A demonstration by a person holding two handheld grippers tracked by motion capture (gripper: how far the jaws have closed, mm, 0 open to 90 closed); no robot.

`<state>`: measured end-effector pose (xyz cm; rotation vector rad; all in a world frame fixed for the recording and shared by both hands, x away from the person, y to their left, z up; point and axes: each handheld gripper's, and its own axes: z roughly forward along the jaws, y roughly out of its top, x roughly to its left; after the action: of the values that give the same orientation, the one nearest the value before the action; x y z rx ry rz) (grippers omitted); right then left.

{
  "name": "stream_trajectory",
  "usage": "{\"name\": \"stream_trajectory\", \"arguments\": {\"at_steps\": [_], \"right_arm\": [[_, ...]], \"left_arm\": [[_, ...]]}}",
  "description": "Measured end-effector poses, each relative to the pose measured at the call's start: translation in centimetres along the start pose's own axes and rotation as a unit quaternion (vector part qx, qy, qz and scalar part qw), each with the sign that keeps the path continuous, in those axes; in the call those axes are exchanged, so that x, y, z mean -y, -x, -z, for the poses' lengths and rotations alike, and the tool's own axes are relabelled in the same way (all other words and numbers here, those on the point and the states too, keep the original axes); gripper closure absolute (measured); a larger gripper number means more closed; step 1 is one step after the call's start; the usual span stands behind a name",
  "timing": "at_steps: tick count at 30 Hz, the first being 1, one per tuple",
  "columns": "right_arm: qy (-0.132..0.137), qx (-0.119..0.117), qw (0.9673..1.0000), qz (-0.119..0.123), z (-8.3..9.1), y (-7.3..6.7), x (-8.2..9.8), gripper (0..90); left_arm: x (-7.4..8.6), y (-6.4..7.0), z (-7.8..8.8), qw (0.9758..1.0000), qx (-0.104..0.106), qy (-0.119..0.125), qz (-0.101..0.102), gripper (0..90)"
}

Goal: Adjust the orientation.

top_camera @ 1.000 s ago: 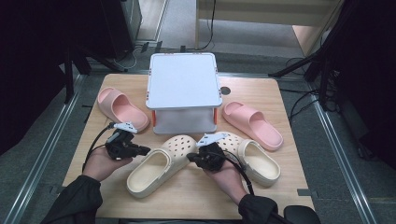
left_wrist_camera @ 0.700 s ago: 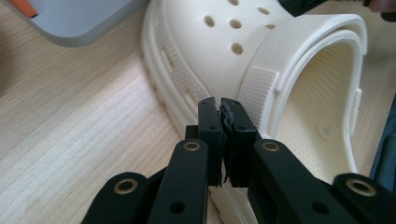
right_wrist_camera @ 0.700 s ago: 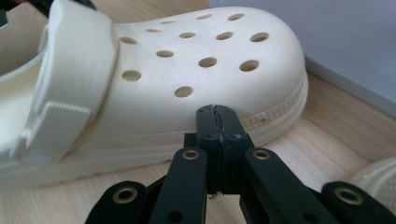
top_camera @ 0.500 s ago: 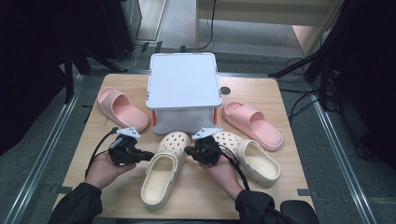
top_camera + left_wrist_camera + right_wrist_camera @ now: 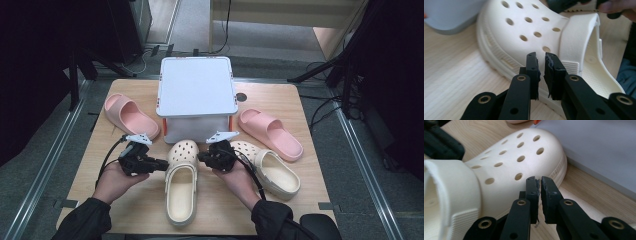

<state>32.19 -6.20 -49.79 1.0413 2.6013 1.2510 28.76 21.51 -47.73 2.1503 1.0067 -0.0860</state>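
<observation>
On the table, both grippers, left [image 5: 162, 164] and right [image 5: 201, 156], are flanking a cream clog [image 5: 181, 182], jaws nearly together, gripping nothing.

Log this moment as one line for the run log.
left gripper: shut, at cream clog's left side | right gripper: shut, at its right side | clog toe toward white box

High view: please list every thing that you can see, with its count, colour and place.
box: one, white lid, orange clips, table's far middle.
slides: two, pink, one left of the box, one right.
clogs: two, cream, near side; one in the middle, between the grippers, one to its right.
table: one, light wood.
hands: two, from the bottom edge.
left hand-held gripper: black, shut, at the middle clog's left side.
right hand-held gripper: black, shut, at its right side.
</observation>
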Motion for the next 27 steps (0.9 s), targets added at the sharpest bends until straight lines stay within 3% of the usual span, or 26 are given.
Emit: {"name": "stream_trajectory", "arguments": {"at_steps": [4, 8, 10, 14, 18, 22, 27], "right_arm": [[0.010, 0.000, 0.9999, 0.007, 1.0, -0.3, -0.2, 77.1], [0.017, -0.021, 0.9996, 0.007, 2.3, -0.6, -0.1, 66.9], [0.017, -0.012, 0.9997, 0.015, 3.0, -0.9, 0.0, 66.8], [0.031, -0.015, 0.9992, 0.018, 4.5, -1.7, -0.2, 61.1], [0.028, -0.019, 0.9992, 0.021, 5.0, -2.3, 0.1, 56.8], [0.022, -0.025, 0.9992, 0.023, 5.5, -2.9, 0.5, 53.4], [0.017, -0.035, 0.9990, 0.019, 6.1, -3.8, 1.3, 52.1]], "left_arm": [[-0.6, -0.5, 1.2, 0.9998, 0.004, 0.018, 0.005, 76.8], [-1.4, -0.8, 2.0, 0.9995, 0.007, 0.029, 0.007, 72.6], [-1.9, -0.8, 2.4, 0.9996, 0.010, 0.026, 0.007, 69.2], [-3.3, -0.6, 3.5, 0.9997, 0.005, 0.025, 0.003, 71.6], [-4.5, -0.8, 4.2, 0.9993, 0.001, 0.035, -0.012, 73.0], [-5.5, -1.3, 4.6, 0.9992, 0.003, 0.039, -0.013, 70.2], [-6.7, -2.1, 5.4, 0.9991, 0.000, 0.041, -0.009, 75.6]]}}
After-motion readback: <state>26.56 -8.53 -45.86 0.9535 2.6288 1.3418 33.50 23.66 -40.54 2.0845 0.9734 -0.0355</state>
